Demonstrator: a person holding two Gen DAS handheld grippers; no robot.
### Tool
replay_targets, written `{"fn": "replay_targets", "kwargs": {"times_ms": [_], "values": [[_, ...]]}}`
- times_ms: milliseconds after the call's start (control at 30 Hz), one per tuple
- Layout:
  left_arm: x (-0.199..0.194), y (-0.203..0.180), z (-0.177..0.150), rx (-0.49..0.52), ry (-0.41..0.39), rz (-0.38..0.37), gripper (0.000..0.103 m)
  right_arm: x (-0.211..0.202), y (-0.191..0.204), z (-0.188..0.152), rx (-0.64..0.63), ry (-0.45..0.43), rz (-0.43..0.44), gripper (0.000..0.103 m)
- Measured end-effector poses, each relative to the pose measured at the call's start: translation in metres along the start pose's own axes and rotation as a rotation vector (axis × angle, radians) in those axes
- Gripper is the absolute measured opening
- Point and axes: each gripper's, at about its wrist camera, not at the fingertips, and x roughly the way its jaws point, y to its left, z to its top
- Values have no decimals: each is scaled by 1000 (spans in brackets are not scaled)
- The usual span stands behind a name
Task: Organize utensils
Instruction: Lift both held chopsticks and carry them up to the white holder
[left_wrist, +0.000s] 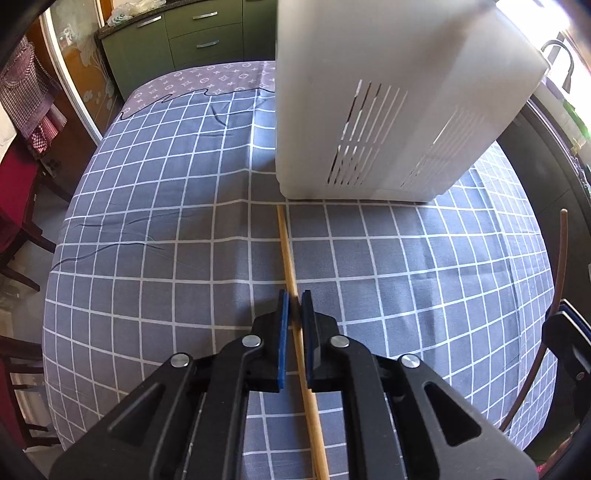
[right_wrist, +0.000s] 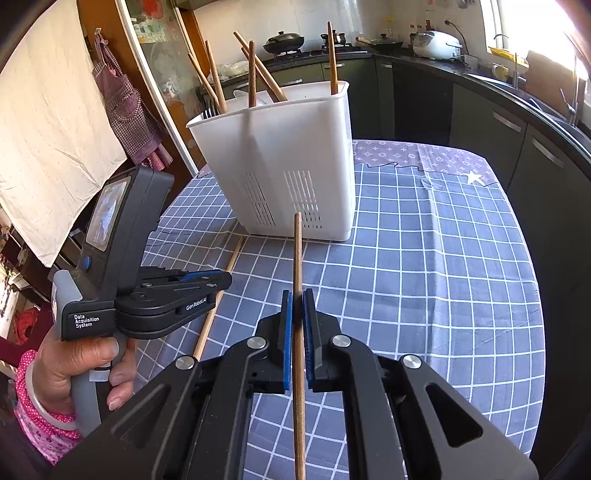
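Holding 1 dark chopstick (right_wrist: 297, 280) in our right gripper (right_wrist: 297, 306) near the white holder (right_wrist: 280, 162), left gripper (left_wrist: 294, 310) fingers pinching the light chopstick (left_wrist: 286, 243) on the bench (left_wrist: 147, 221), we risk either slipping.

Left gripper (left_wrist: 294, 301) angled steeply down, jaws closed; right gripper (right_wrist: 297, 297) tilted down, jaws clamped.

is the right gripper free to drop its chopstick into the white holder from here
Probably yes: the right gripper has its jaws shut on a dark chopstick, and nothing stands between it and the white holder, whose top is open.
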Motion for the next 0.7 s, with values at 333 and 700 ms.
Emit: {"fn": "replay_targets", "kwargs": {"times_ms": [333,700], "values": [[-88,8,-15,28,-217,-47,6,-46,0,4,12,-99,29,6],[-174,7,-44,75,-438,-69,6,-79,12,2,-17,-162,44,6]]}}
